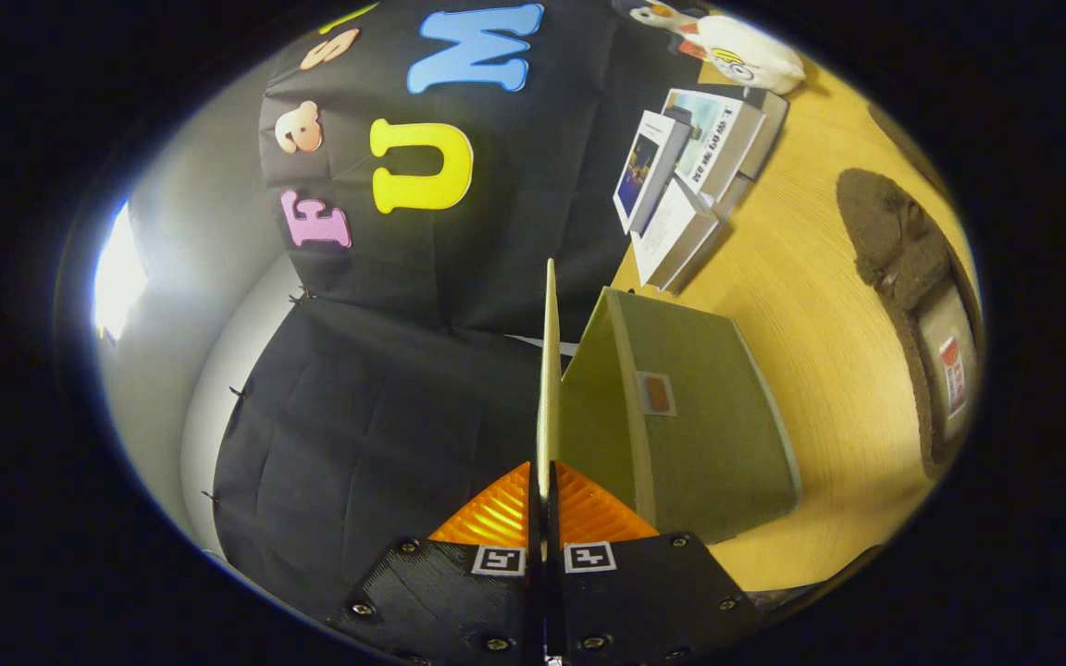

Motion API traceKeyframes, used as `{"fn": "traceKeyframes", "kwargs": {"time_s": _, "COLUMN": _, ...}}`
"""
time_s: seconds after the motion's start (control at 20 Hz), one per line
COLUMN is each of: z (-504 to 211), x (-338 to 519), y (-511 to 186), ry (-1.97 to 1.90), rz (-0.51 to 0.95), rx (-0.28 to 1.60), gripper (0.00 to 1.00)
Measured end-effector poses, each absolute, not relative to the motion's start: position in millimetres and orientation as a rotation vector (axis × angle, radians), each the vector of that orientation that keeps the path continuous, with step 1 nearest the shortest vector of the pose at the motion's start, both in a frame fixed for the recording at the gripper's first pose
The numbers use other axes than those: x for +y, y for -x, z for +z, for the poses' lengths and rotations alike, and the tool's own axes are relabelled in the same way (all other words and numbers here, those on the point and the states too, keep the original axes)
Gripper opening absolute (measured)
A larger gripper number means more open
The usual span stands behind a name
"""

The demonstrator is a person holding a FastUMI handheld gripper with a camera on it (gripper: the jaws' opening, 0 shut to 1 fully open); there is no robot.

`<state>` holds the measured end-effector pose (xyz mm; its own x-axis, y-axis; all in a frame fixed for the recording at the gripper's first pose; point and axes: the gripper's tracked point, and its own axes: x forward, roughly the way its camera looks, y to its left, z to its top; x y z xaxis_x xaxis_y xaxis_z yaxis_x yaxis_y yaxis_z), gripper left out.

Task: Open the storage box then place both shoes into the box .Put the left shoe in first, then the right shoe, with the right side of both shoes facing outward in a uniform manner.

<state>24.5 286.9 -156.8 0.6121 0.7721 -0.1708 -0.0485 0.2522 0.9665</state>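
Hand-held gripper point(547, 499) pinching thin pale flat lid point(549, 370) edge-on, matte green rectangular storage box point(700, 416) alongside, fuzzy brown slipper point(903, 268) on woodgrain tabletop point(811, 305)

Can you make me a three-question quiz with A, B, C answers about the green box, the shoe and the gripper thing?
1. Where is the brown shoe?
A. Inside the storage box
B. On the wooden table, beyond the box
C. Between the fingers

2. What colour is the storage box?
A. Green
B. Red
C. White

3. What is the hand-held gripper doing?
A. Open, holding nothing
B. Shut on the shoe
C. Shut on the lid, a thin panel lifted up from the box

Answers:
1. B, since the shoe lies on the tabletop, past the box and apart from it.
2. A, since the walls and top of the box look green.
3. C, since both fingers press on the thin panel, which stands edge-on between them beside the box.
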Motion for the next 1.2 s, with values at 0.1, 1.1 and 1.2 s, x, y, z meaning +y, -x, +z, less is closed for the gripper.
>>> {"fn": "traceKeyframes", "kwargs": {"time_s": 0.1, "z": -143, "x": 291, "y": -26, "ry": -1.130, "rz": 0.637, "rx": 0.733, "gripper": 0.01}}
{"fn": "traceKeyframes", "kwargs": {"time_s": 1.1, "z": -39, "x": 443, "y": -23, "ry": -0.702, "rz": 0.716, "rx": 0.614, "gripper": 0.09}}
{"fn": "traceKeyframes", "kwargs": {"time_s": 1.2, "z": -44, "x": 458, "y": -20, "ry": -0.663, "rz": 0.726, "rx": 0.622, "gripper": 0.09}}
